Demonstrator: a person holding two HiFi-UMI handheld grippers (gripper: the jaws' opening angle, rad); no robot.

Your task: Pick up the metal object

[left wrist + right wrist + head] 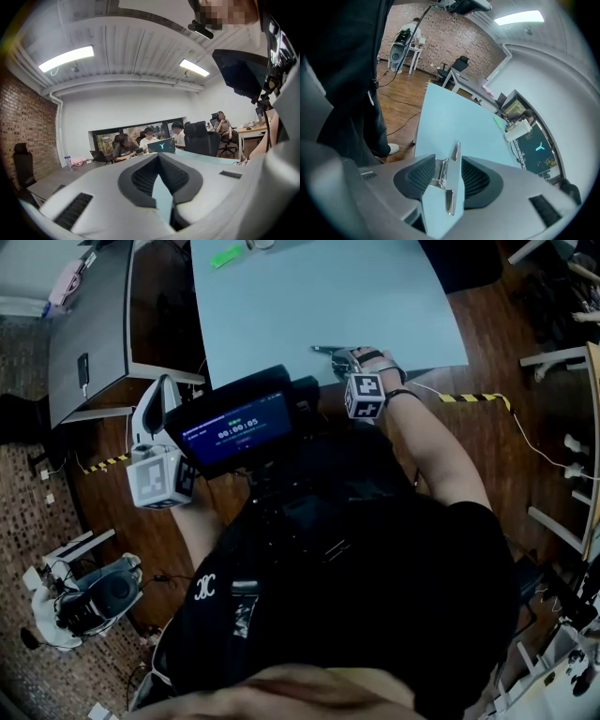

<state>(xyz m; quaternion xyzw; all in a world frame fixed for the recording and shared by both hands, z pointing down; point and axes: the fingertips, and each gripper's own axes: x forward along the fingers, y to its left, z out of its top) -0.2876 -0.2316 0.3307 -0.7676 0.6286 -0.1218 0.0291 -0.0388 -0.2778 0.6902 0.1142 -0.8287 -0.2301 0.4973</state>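
The metal object (328, 350) is a thin shiny bracket lying on the pale blue table (309, 296) close to its near edge. In the right gripper view the metal object (450, 199) lies lengthwise between the two dark pads, on the table (450, 122). My right gripper (345, 360) (447, 164) stands open around it, with table showing between the bracket and the right pad. My left gripper (161, 388) (159, 164) is off the table at the left, tilted up toward the room, with a narrow gap and nothing between its jaws.
A green item (225, 256) lies at the table's far end. A dark screen (234, 427) hangs at the person's chest. A grey desk (94, 324) stands at the left. Yellow-black tape (473, 397) marks the wooden floor. Several people sit behind a laptop (161, 145).
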